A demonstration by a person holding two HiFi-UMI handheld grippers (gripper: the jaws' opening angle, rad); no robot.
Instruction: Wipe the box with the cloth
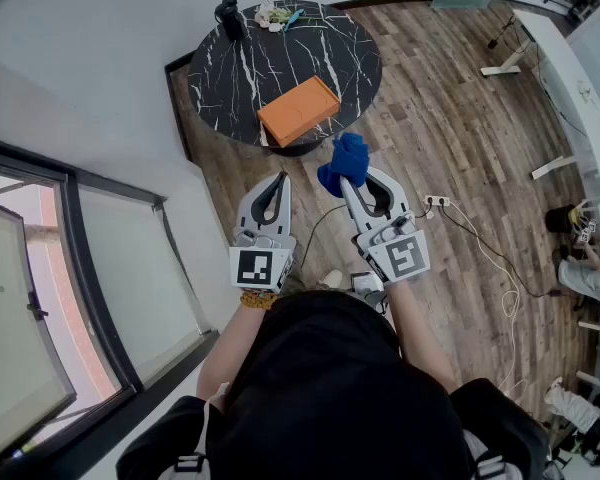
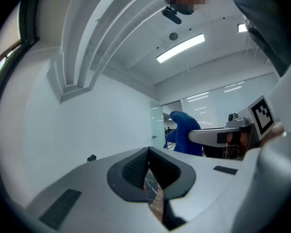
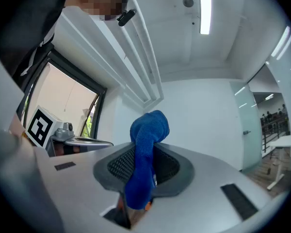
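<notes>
The box (image 1: 298,110) is found lying flat on the table (image 1: 225,83), close to the table's near edge. Its long axis is laid diagonally across the tabletop, with one short end turned toward the table's near rim and the other toward its right rim.

Both grippers are held short of the table, off its near edge and over the floor, and are pointed roughly level toward it. The cloth (image 1: 344,162) is pinched in the right gripper (image 1: 343,178). In the right gripper view the blue fabric (image 3: 144,144) is seen clamped between the two pads, bunched above them and hanging below. The jaws of the left gripper (image 1: 282,178) are pressed together with nothing between them. Through the slit of that gripper (image 2: 148,152) only a sliver of the table's marbled top is seen.

From the cloth-bearing fingers the box lies ahead over the table's rim and slightly to the left, and by the look of it lower. The two grippers are judged about equally near the box. A forward and downward reach across the table's near edge is therefore judged necessary, with strokes best laid along the diagonal.
</notes>
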